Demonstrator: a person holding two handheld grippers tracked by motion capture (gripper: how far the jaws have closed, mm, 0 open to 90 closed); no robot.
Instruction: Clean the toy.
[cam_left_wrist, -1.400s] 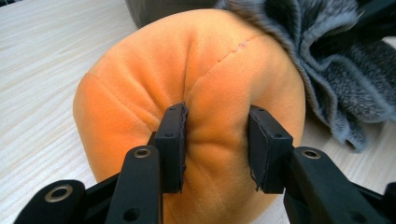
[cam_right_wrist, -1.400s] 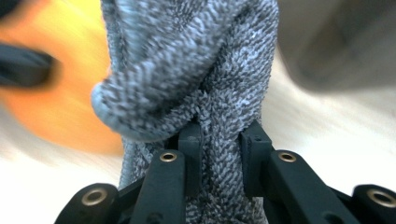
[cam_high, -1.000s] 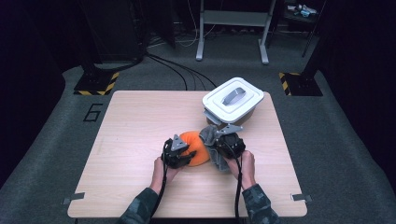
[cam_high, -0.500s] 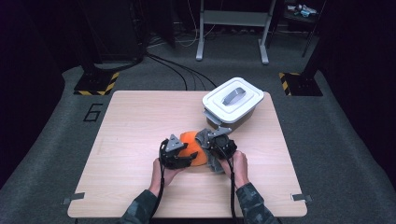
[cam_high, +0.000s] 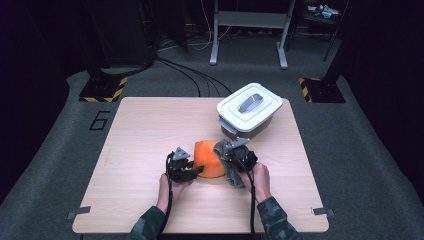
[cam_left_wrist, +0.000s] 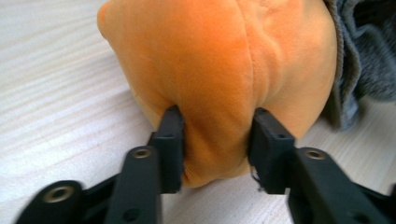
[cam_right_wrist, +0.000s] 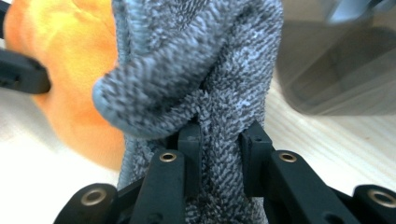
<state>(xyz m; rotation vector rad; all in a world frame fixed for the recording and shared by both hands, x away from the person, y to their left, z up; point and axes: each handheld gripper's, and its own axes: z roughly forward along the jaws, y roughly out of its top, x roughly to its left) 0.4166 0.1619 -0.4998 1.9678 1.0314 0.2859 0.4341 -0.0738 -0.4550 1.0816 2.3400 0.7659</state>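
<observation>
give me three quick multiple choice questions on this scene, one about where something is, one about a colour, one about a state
1. Where does the lidded box stand on the table?
A. near its far right corner
B. at its near left corner
C. in the middle of its left edge

2. What colour is the soft item between the left gripper jaws?
A. green
B. orange
C. white

3. What is the state of the right gripper?
A. wide open over bare table
B. lying loose on the lid
C. shut on the grey cloth

Answers: 1 A, the high view shows the box at the far right; 2 B, the left gripper view shows orange plush; 3 C, its jaws pinch a grey fold.
</observation>
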